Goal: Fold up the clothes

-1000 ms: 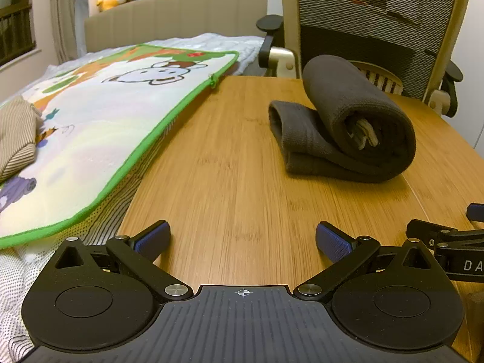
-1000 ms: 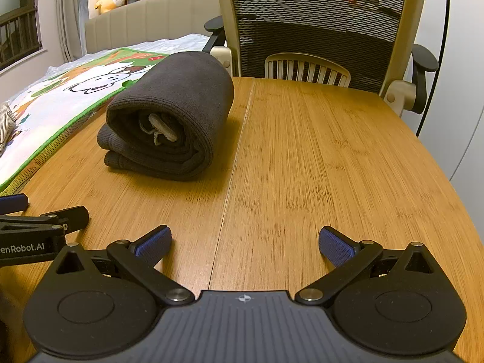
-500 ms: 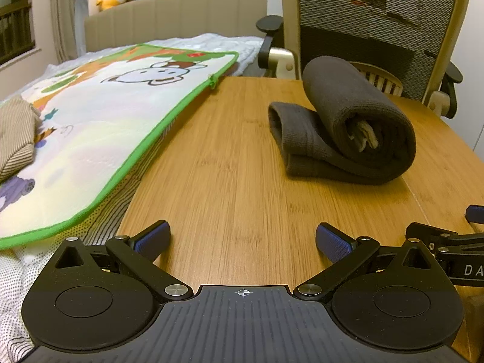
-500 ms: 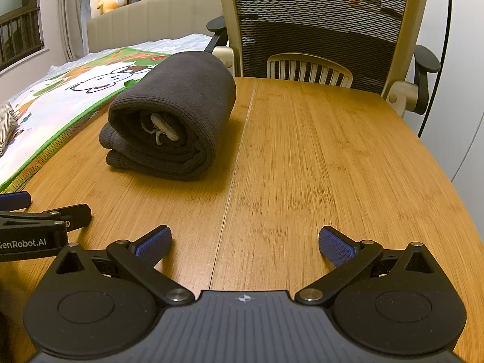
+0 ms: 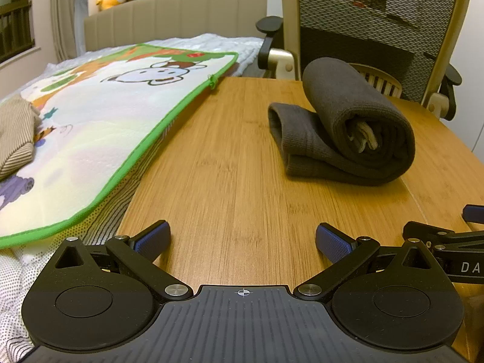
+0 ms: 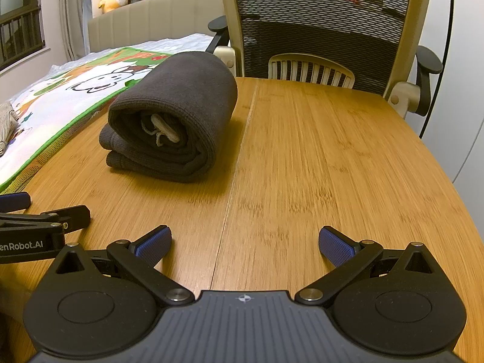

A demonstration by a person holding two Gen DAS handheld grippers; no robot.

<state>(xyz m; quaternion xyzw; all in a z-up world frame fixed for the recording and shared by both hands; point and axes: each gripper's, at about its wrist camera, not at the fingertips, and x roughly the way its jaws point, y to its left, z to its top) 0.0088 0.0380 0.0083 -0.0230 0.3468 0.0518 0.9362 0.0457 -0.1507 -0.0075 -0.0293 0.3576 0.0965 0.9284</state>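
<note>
The table is wood with fine straight grain and a soft satin sheen. The rolled dark grey garment at centre left is matt ribbed knit cloth. The mat at left looks smooth, printed, edged in green fabric binding; the chair back is open mesh.

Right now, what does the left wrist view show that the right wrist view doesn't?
Only the left wrist view shows the dotted white fabric under the cartoon mat. Only the right shows the table's far right edge and a black cable. Both show the rolled dark garment, striped cloth, mesh chair, and both open grippers: left gripper, right gripper.
</note>
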